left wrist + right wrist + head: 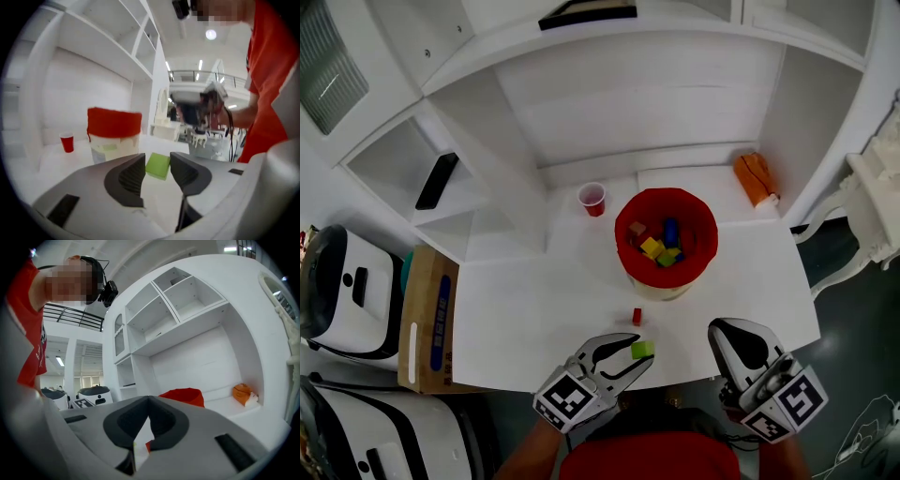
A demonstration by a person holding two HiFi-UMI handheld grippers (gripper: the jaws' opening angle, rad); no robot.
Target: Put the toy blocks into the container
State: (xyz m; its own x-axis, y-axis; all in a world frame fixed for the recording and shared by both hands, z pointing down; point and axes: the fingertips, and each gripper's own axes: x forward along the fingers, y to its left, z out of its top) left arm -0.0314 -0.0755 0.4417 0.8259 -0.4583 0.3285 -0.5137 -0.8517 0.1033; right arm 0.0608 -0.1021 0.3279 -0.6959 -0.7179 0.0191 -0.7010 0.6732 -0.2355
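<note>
Left gripper (639, 353) clamps the green block (157, 166) at its tips, judged ready for carrying to the container (710, 236); right gripper (725, 329), closed and empty, hangs aside.

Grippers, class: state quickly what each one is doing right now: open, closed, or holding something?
Left gripper: closed on the green block.
Right gripper: closed, holding nothing.

The white tabletop (534, 309) carries a container (710, 246) with a red lining, which stands near the middle, toward the back. A red cup (592, 199) stands upright to the left of it, not touching it. An orange packet (755, 178) lies at the back right. One small red block (637, 316) lies just in front of the container.
</note>
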